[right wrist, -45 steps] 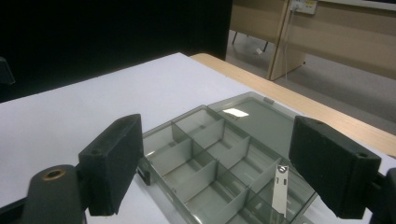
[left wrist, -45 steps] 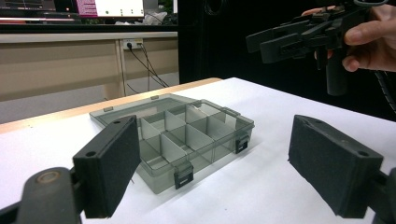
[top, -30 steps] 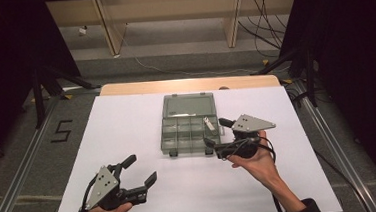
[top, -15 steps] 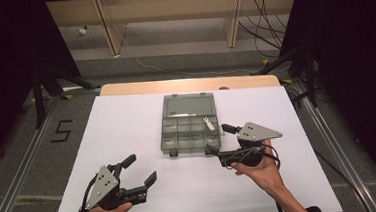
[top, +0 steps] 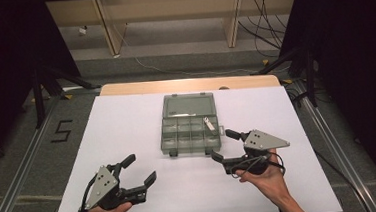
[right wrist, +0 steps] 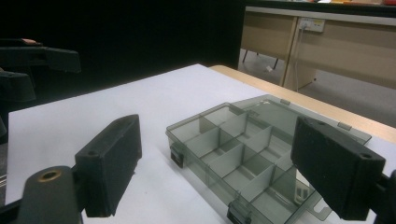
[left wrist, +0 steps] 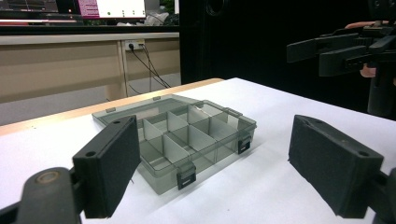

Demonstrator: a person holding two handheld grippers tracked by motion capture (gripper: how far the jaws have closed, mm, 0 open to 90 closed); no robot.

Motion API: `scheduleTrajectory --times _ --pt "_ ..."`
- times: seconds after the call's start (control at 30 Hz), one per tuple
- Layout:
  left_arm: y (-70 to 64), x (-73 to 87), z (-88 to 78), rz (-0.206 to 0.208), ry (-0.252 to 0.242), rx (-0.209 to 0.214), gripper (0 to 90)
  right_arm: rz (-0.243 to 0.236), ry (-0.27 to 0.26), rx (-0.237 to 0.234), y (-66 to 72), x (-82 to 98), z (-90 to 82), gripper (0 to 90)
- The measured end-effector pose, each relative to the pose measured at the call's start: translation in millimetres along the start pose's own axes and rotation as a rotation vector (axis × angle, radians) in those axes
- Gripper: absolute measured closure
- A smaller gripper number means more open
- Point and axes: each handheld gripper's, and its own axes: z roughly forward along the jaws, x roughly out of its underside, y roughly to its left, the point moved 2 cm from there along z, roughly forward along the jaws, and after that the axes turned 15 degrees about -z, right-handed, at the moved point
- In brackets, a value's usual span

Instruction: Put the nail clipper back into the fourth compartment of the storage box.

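The worktop carries an open compartment box at centre. Right claw at four o'clock, left claw at seven, both wide open, empty. Nudge a wall and the light box skids, jolting the small white piece.

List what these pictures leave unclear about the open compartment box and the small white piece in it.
- White piece in the box, high view: too small to tell what it is.
- Same piece, right gripper view: half hidden behind the right gripper's own jaw.
- Box's near left compartments, left gripper view: covered by the left gripper's jaw.
- Lid: whether anything lies on it cannot be told.
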Motion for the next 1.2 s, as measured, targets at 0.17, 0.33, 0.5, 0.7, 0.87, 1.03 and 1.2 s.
scheduleTrajectory --times 0.17,0.33,0.5,0.7,0.87,1.03,1.2 --pt "0.1 -0.2 -0.1 0.001 -0.002 0.001 16.2 0.021 -0.003 -0.007 3.0 2.4 -3.3 17.2" --pt "0.1 -0.1 -0.2 0.000 -0.001 0.000 16.2 0.020 -0.004 -0.002 5.2 7.1 -9.2 16.7" --pt "-0.5 0.1 -0.2 -0.003 0.000 -0.001 16.2 0.025 -0.019 -0.002 7.4 9.1 -12.9 16.7" --pt "-0.2 0.0 -0.2 0.000 0.001 0.000 16.2 0.018 -0.009 0.008 10.5 12.4 -18.2 16.7" --pt "-0.7 0.2 -0.2 -0.005 0.000 0.000 16.2 0.026 -0.020 -0.001 12.7 13.8 -19.8 16.8" --pt "-0.7 0.2 -0.3 -0.002 0.001 -0.001 16.2 -0.003 -0.015 0.013 14.2 16.3 -23.8 16.7" --pt "-0.7 0.2 -0.3 -0.004 -0.001 -0.001 16.2 0.017 -0.007 0.004 17.6 16.9 -27.2 16.8"
